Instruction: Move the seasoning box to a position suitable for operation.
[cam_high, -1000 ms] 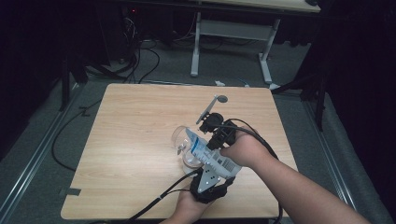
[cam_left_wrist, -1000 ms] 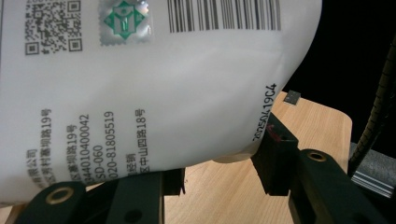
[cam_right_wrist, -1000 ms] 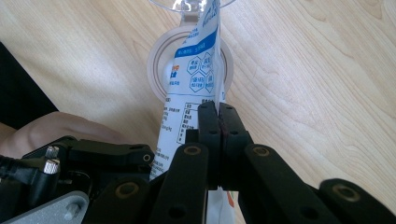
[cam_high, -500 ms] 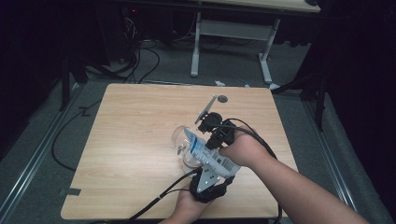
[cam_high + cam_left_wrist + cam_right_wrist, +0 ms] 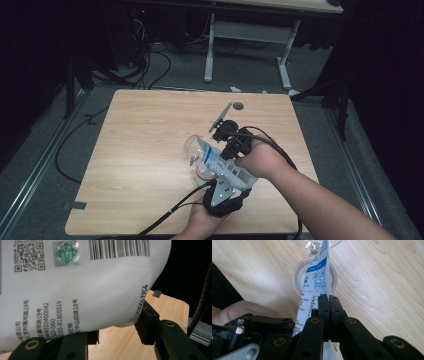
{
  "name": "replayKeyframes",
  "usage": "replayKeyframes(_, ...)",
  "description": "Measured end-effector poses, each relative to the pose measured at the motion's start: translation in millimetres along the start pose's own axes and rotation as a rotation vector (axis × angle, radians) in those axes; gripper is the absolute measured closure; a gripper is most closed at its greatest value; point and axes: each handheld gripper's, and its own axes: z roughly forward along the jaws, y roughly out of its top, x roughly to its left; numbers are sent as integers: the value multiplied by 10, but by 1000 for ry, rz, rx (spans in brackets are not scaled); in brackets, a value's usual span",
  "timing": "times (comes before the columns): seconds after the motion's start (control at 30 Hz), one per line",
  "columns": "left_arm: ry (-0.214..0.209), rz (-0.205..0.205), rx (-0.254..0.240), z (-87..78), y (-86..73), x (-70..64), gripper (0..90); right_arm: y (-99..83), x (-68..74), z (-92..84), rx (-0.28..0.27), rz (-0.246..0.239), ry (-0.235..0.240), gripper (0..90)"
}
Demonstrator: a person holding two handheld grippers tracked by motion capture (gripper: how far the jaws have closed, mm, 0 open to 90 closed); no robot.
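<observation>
Pouch (image 5: 223, 164) held tilted above the bench (image 5: 145, 150), its narrow upper end over the mouth of a clear glass (image 5: 194, 150) that stands near the bench centre. The tilt looks meant for pouring the contents into the glass; whether the top is open, or anything is flowing, cannot be judged from the high view.

Left gripper (image 5: 117, 327): jaws part-way apart, clamped on the wide lower body of the pouch from both sides, bearing its weight from below.

Right gripper (image 5: 329, 305): jaws drawn fully together, pinching the thin flat edge of the pouch nearer the top, probably to steer the spout end toward the glass.

A dark round object (image 5: 238, 106) and a thin grey strip (image 5: 220, 117) lie farther back on the bench, apart from the work.
</observation>
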Motion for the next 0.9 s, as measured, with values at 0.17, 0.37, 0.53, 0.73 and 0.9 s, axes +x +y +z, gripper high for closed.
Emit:
replayKeyframes(0.17, -2, 0, 0, 2, 0, 0, 597, -2, -3, -2, 0, 1, -1, 899)
replayKeyframes(0.37, -3, -2, 0, 4, 1, -4, 598, -5, -4, 1, 2, 2, 1, 900)
replayKeyframes(0.53, -3, -2, -2, 3, 11, -4, 598, -4, -2, -2, 1, -1, 1, 899)
replayKeyframes(0.73, -3, -3, -6, 1, 23, -4, 598, 2, 1, -10, -1, -5, 0, 899)
replayKeyframes(0.9, -5, -8, -8, -4, 29, -3, 598, 10, 9, -15, 1, -5, -3, 899)
